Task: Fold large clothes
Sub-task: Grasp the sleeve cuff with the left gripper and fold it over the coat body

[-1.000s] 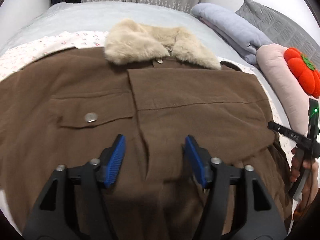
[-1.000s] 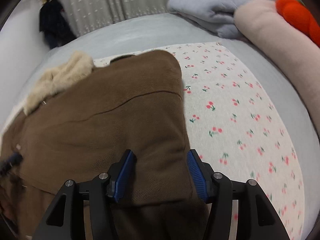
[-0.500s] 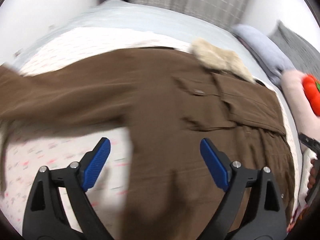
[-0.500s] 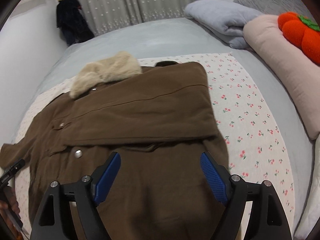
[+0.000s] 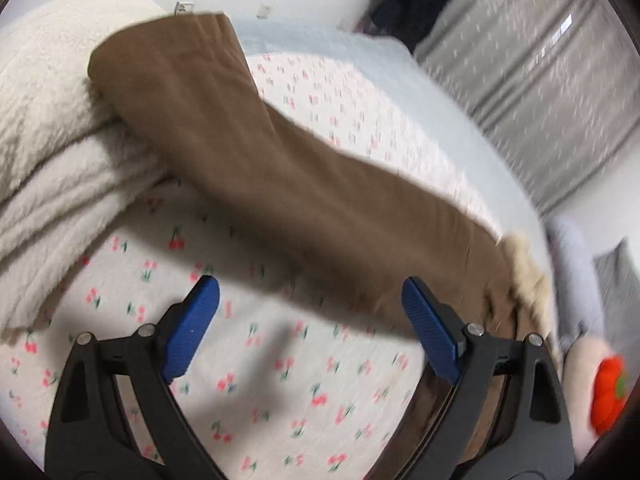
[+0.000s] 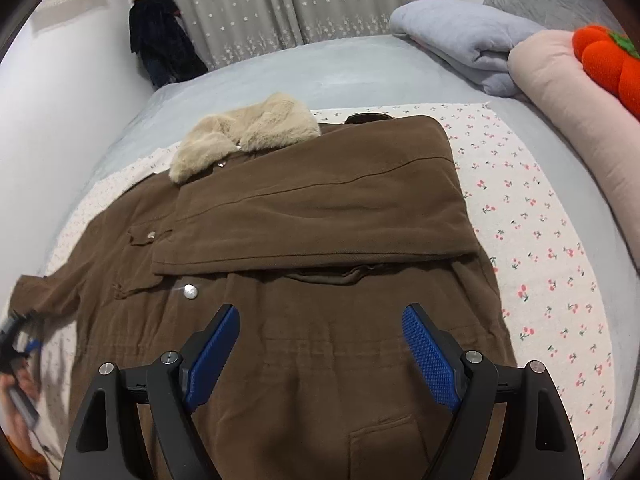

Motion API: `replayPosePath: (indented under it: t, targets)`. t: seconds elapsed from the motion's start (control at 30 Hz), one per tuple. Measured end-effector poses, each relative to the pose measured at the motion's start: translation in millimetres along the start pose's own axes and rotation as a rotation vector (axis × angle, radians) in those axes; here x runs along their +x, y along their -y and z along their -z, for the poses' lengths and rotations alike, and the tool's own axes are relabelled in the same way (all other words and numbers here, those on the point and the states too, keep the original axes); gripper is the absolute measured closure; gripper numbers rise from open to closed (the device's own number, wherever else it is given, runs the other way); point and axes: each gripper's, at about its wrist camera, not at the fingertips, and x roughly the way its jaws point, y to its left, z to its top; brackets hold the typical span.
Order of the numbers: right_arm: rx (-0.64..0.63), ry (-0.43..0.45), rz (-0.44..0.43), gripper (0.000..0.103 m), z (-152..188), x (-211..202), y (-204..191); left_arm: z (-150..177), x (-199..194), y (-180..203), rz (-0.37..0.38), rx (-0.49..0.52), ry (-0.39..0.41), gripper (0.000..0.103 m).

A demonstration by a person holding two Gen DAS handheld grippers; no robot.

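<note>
A brown coat (image 6: pixel 320 248) with a cream fur collar (image 6: pixel 244 136) lies face up on a cherry-print sheet (image 6: pixel 540 240). One sleeve (image 6: pixel 320 208) is folded across its chest. The other sleeve (image 5: pixel 280 184) stretches out sideways, its cuff resting on a cream fleece blanket (image 5: pixel 52 140). My left gripper (image 5: pixel 312 316) hovers open over the sheet just below that sleeve, with nothing between its pads. My right gripper (image 6: pixel 320 348) is open above the coat's lower front and holds nothing. In the right wrist view the left gripper (image 6: pixel 22 334) is a blur at the left edge.
A folded grey blanket (image 6: pixel 460 40), a pink pillow (image 6: pixel 568 100) and an orange plush (image 6: pixel 604 60) line the bed's right side. A dark garment (image 6: pixel 160 48) hangs by the curtain. A hand (image 6: pixel 20 400) shows at the lower left.
My left gripper swung off the coat's front to the outstretched sleeve and rolled, its jaws spreading wider. My right gripper's jaws spread off the folded sleeve and pulled back.
</note>
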Motion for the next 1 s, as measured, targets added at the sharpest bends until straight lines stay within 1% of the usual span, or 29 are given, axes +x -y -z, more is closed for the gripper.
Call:
replayPosePath:
  t: [0.07, 0.1, 0.13, 0.2, 0.23, 0.27, 0.3, 0.33, 0.37, 0.4, 0.43, 0.47, 0.5, 0.53, 0.6, 0.67, 0.73, 0.8, 0.87, 0.9, 0.97, 1.0]
  targets:
    - [0.003, -0.012, -0.003, 0.018, 1, 4, 1, -9, 5, -4, -0.014, -0.06, 0.04, 0.01]
    - [0.005, -0.014, -0.002, 0.018, 1, 5, 2, -14, 7, -7, -0.038, -0.091, 0.068, 0.013]
    - [0.009, -0.016, -0.001, 0.018, 2, 6, 2, -17, 10, -7, -0.051, -0.103, 0.088, 0.02]
    - [0.014, -0.017, 0.002, 0.018, 2, 9, 4, -28, 15, -6, -0.087, -0.101, 0.136, 0.084]
    - [0.015, -0.019, 0.002, 0.018, 2, 10, 5, -32, 16, -3, -0.094, -0.092, 0.144, 0.092]
    - [0.016, -0.021, 0.001, 0.018, 2, 11, 6, -35, 13, 1, -0.074, -0.085, 0.161, 0.096]
    - [0.018, -0.023, 0.0, 0.018, 2, 12, 7, -37, 7, 5, -0.056, -0.079, 0.185, 0.097]
    - [0.023, -0.025, 0.001, 0.018, 2, 13, 9, -40, -3, 18, -0.036, -0.053, 0.231, 0.097]
    - [0.029, -0.027, 0.0, 0.018, 2, 14, 10, -41, -12, 27, -0.024, -0.018, 0.267, 0.097]
    - [0.037, -0.026, -0.002, 0.018, 2, 14, 12, -41, -22, 45, -0.012, 0.037, 0.314, 0.097]
    - [0.046, -0.026, -0.005, 0.018, 2, 14, 14, -42, -27, 54, 0.0, 0.066, 0.339, 0.097]
    - [0.053, -0.026, -0.009, 0.018, 2, 14, 15, -40, -36, 74, 0.026, 0.113, 0.369, 0.098]
    - [0.061, -0.026, -0.014, 0.018, 2, 15, 17, -39, -42, 88, 0.047, 0.144, 0.385, 0.098]
    - [0.071, -0.029, -0.022, 0.018, 2, 15, 18, -36, -49, 111, 0.079, 0.192, 0.402, 0.098]
    - [0.076, -0.034, -0.03, 0.018, 2, 16, 19, -29, -60, 149, 0.13, 0.265, 0.416, 0.098]
    - [0.076, -0.034, -0.03, 0.018, 2, 16, 19, -20, -67, 183, 0.174, 0.33, 0.42, 0.098]
    - [0.074, -0.031, -0.032, 0.018, 2, 16, 19, -6, -77, 218, 0.233, 0.403, 0.417, 0.098]
    - [0.077, -0.023, -0.04, 0.018, 2, 14, 20, 7, -83, 247, 0.275, 0.467, 0.399, 0.098]
    - [0.082, -0.018, -0.046, 0.018, 1, 13, 22, 27, -84, 281, 0.323, 0.531, 0.367, 0.098]
    - [0.084, -0.017, -0.046, 0.018, 1, 13, 23, 40, -80, 301, 0.353, 0.565, 0.341, 0.098]
    - [0.095, -0.016, -0.045, 0.018, 0, 13, 26, 61, -74, 325, 0.394, 0.618, 0.292, 0.098]
    - [0.1, -0.015, -0.045, 0.018, 0, 13, 28, 79, -66, 342, 0.417, 0.656, 0.26, 0.098]
